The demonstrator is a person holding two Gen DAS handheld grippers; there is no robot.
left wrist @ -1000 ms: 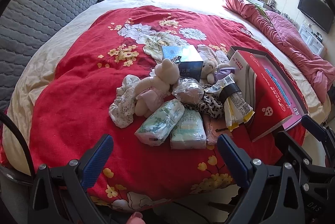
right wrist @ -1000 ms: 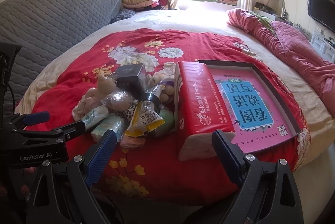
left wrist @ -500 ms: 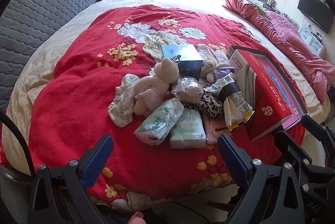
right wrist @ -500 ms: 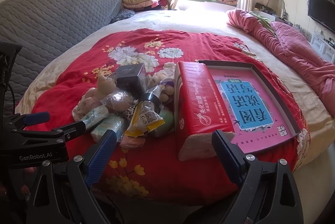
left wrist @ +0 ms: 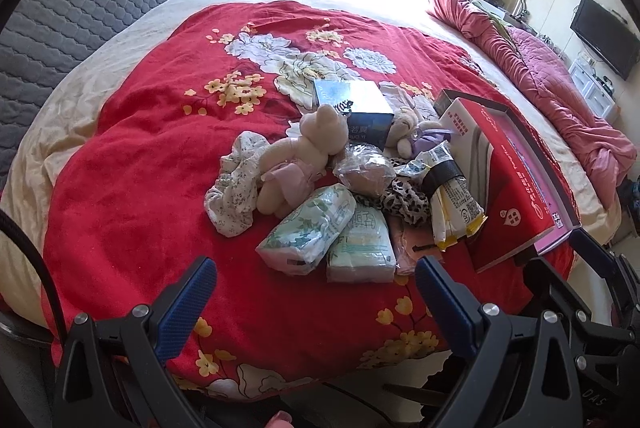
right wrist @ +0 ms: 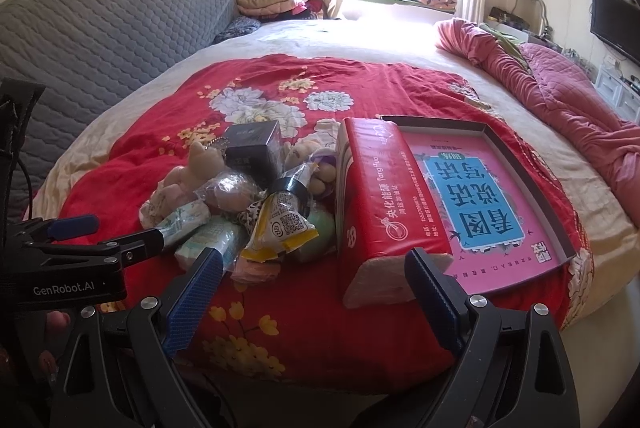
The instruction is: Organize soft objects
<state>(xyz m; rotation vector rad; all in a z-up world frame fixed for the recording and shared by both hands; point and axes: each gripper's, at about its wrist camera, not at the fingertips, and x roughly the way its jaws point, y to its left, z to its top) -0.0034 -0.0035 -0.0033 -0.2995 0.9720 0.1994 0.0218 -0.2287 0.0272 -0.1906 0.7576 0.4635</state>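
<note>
Almost nothing has changed over the last second: both tongs, left (left wrist: 312,302) and right (right wrist: 310,294), still hover spread wide and empty at the near edge of the bed, with only a slight drift in the left view. The pile, teddy bear (left wrist: 308,152), floral cloth (left wrist: 236,194) and two tissue packs (left wrist: 308,230), sits untouched on the red quilt (left wrist: 132,156) beside the red box (right wrist: 384,204). So sorting looks not yet begun; likely first grab is the nearest tissue pack.
</note>
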